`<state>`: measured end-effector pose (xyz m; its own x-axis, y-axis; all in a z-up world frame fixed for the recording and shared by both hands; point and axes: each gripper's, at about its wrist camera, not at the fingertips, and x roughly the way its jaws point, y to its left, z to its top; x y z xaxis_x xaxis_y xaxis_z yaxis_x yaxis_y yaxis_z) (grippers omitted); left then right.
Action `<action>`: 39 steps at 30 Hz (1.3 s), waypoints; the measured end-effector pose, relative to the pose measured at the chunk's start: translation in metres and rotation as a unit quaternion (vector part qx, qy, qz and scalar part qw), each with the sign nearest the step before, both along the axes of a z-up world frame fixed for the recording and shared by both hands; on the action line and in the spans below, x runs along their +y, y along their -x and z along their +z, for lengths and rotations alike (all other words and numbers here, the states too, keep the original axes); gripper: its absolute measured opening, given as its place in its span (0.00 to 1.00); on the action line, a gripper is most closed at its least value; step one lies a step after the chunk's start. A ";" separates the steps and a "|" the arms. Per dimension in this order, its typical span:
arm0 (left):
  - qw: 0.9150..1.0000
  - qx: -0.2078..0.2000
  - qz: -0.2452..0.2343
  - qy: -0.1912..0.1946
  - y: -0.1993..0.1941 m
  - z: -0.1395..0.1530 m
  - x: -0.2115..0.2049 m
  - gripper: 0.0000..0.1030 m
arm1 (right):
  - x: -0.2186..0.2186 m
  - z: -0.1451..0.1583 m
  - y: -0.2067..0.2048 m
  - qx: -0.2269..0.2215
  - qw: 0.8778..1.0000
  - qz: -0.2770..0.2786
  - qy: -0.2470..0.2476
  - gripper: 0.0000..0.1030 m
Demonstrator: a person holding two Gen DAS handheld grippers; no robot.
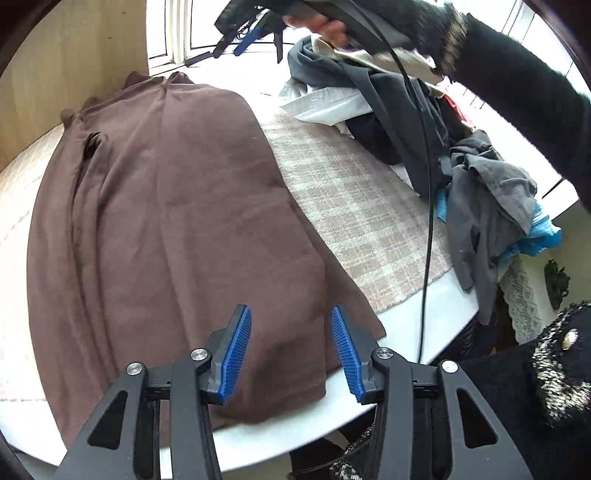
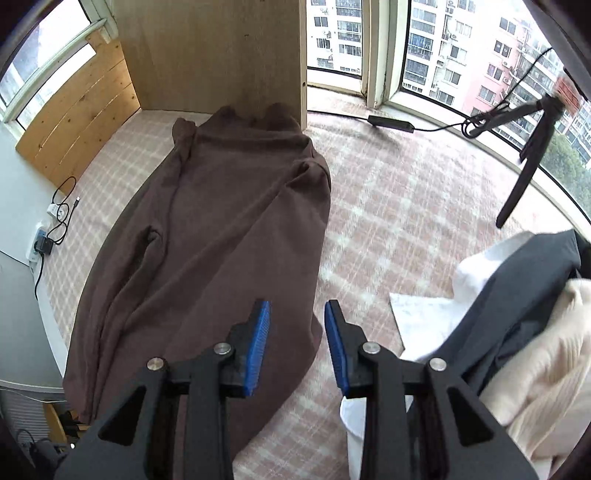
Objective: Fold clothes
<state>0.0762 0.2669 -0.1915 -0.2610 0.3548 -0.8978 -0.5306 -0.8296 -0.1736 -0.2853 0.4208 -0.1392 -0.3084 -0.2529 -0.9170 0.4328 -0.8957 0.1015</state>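
Observation:
A brown long garment [image 1: 166, 221] lies lengthwise on the checked pink blanket [image 1: 351, 206], folded in along its length with a sleeve on top; it also shows in the right wrist view [image 2: 221, 240]. My left gripper [image 1: 291, 321] is open and empty, hovering above the garment's near hem at the table's front edge. My right gripper [image 2: 297, 314] is open and empty, above the garment's right edge. In the left wrist view the right gripper [image 1: 251, 33] shows at the top, held over the table's far side.
A pile of unfolded clothes [image 1: 443, 147], grey, white, blue and cream, lies at the right; it also shows in the right wrist view [image 2: 517, 314]. A wooden panel [image 2: 221, 48] stands behind the garment. A tripod [image 2: 532, 147] and windows [image 2: 443, 55] are at the far side. A black cable [image 1: 426, 221] hangs down.

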 end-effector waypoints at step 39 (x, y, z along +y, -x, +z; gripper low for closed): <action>0.976 -0.072 0.204 -0.016 0.003 -0.002 -0.067 0.43 | -0.065 -0.017 0.106 -0.058 0.996 0.073 0.016 0.15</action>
<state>0.0727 0.2000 -0.1935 -0.2588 0.2754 -0.9258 -0.1255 -0.9599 -0.2505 -0.3910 0.3562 -0.1563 -0.1588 -0.3167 -0.9351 0.5424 -0.8194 0.1854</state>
